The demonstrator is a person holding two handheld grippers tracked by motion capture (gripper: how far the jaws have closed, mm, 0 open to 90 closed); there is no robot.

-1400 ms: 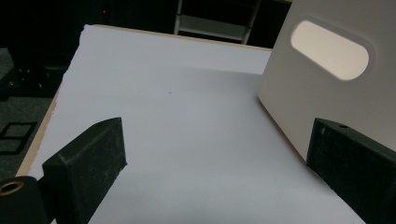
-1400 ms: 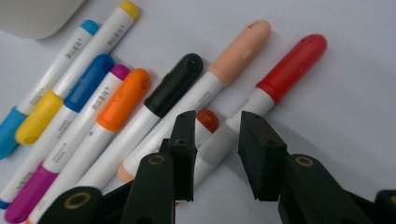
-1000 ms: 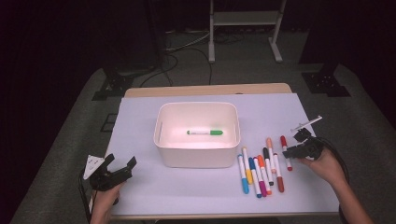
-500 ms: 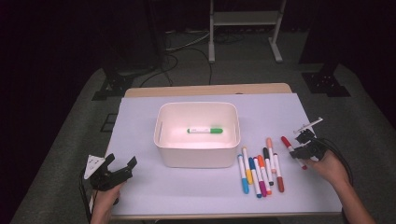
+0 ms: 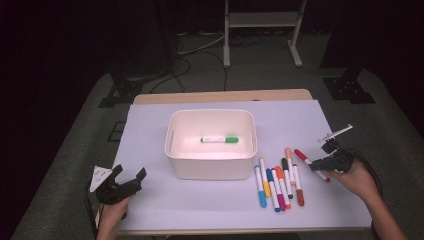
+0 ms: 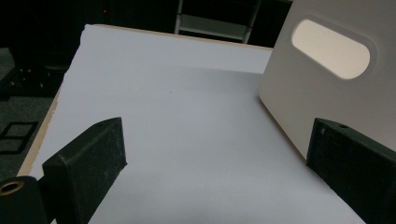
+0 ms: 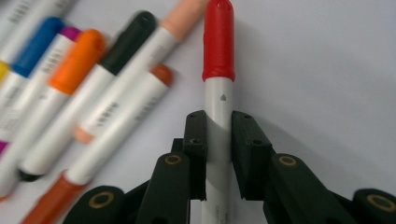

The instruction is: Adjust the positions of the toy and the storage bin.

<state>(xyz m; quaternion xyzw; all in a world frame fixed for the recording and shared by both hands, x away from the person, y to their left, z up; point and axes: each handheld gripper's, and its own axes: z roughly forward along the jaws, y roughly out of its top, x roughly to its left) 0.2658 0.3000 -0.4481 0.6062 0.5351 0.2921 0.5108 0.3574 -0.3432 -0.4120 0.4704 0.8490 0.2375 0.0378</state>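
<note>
One marker (image 5: pixel 219 139) in the tub (image 5: pixel 172 145) — loose markers (image 5: pixel 277 182) lie right of it.

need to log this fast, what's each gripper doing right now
left gripper: open, holding nothing
right gripper: jaws have just been closing, now shut on the red marker

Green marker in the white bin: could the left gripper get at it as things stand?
Probably yes. The green marker lies alone in the white bin, which is open on top. The left gripper sits beside the bin with jaws open and nothing in them; it would have to rise over the wall first.
</note>
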